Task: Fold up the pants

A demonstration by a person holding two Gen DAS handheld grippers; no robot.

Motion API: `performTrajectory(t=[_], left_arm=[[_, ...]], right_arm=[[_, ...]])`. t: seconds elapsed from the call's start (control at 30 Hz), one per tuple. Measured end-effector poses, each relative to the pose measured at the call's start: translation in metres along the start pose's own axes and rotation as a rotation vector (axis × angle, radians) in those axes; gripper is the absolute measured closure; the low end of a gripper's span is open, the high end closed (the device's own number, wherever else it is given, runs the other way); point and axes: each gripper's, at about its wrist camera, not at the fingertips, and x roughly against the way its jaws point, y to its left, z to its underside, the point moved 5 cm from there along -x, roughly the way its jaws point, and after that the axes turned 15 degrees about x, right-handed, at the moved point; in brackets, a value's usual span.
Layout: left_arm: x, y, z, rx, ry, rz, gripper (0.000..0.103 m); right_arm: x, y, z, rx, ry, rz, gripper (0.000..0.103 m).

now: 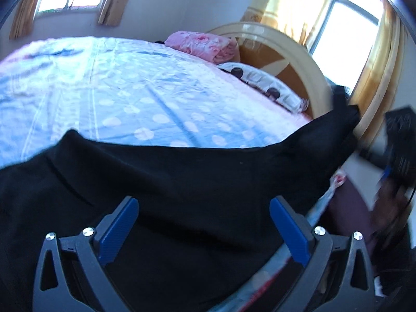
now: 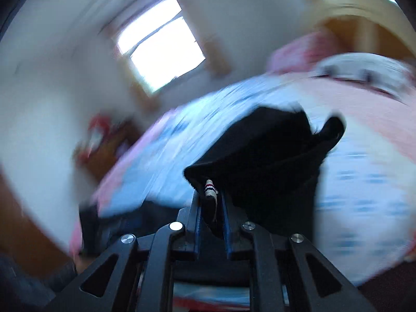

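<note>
While left fingers (image 1: pixel 290 231) straddle pants (image 1: pixel 182 182), right fingers (image 2: pixel 225 215) pinch hem.

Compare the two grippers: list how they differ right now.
The left gripper stands wide open, nothing pinched; the right gripper is shut on the black pants. The left's view is fairly sharp, the pants spread below it; the right's is motion-blurred, cloth bunched ahead. Both have black frames and blue pads.
</note>
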Motion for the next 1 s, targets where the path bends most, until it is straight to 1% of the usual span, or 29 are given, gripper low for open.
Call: performTrajectory(t=[0.07,0.13,0.2,0.23,0.27,0.3,0.33,0.43,0.53,0.57,0.6,0.67,0.7,0.73,0.77,0.8,0.83,0.9,1.0], left_arm=[[0.003,0.007,0.001,0.022,-0.002,0.003,0.000],[0.003,0.017,0.004,0.060,0.007,0.000,0.000],[0.002,0.023,0.010,0.100,0.032,0.026,0.000],[0.000,0.024,0.012,0.110,0.043,0.038,0.000],[-0.002,0.023,0.014,0.111,0.054,0.045,0.000],[-0.005,0.022,0.016,0.102,0.062,0.050,0.000],[-0.007,0.020,0.018,0.092,0.071,0.054,0.000],[-0.017,0.008,0.020,0.066,0.097,0.074,0.000],[-0.026,-0.006,0.022,0.046,0.126,0.095,0.001],[-0.032,-0.009,0.023,0.051,0.147,0.096,0.001],[-0.036,-0.010,0.023,0.057,0.156,0.093,0.003],[-0.044,-0.012,0.025,0.055,0.172,0.086,0.008],[-0.048,-0.013,0.025,0.047,0.173,0.058,0.010],[-0.051,-0.015,0.025,0.039,0.174,0.043,0.013],[-0.053,-0.017,0.024,0.029,0.168,0.031,0.018],[-0.054,-0.019,0.022,0.018,0.157,0.009,0.033],[-0.055,-0.020,0.021,0.004,0.151,-0.025,0.044],[-0.057,-0.024,0.019,-0.041,0.132,-0.089,0.054],[-0.064,-0.033,0.024,-0.062,0.157,-0.075,0.054]], right_arm=[[-0.058,0.048,0.018,0.136,0.138,-0.048,0.089],[-0.107,0.077,0.046,0.225,0.258,-0.068,0.089],[-0.135,0.084,0.067,0.243,0.332,-0.089,0.089],[-0.145,0.085,0.074,0.244,0.355,-0.090,0.089],[-0.147,0.081,0.074,0.242,0.347,-0.086,0.088],[-0.146,0.079,0.073,0.236,0.339,-0.092,0.085],[-0.144,0.078,0.072,0.232,0.344,-0.105,0.076],[-0.124,0.079,0.069,0.255,0.346,-0.130,0.061],[-0.097,0.070,0.066,0.299,0.308,-0.096,0.060],[-0.089,0.066,0.066,0.295,0.293,-0.086,0.060],[-0.081,0.061,0.066,0.280,0.273,-0.078,0.060],[-0.067,0.052,0.065,0.211,0.217,-0.067,0.060],[-0.063,0.046,0.065,0.175,0.194,-0.063,0.059],[-0.059,0.038,0.066,0.134,0.172,-0.060,0.059],[-0.055,0.036,0.067,0.113,0.158,-0.057,0.059],[-0.054,0.035,0.067,0.096,0.145,-0.054,0.059],[-0.049,0.028,0.067,0.077,0.135,-0.051,0.059],[-0.047,0.025,0.067,0.062,0.126,-0.054,0.059],[-0.047,0.023,0.067,0.057,0.114,-0.060,0.059]])
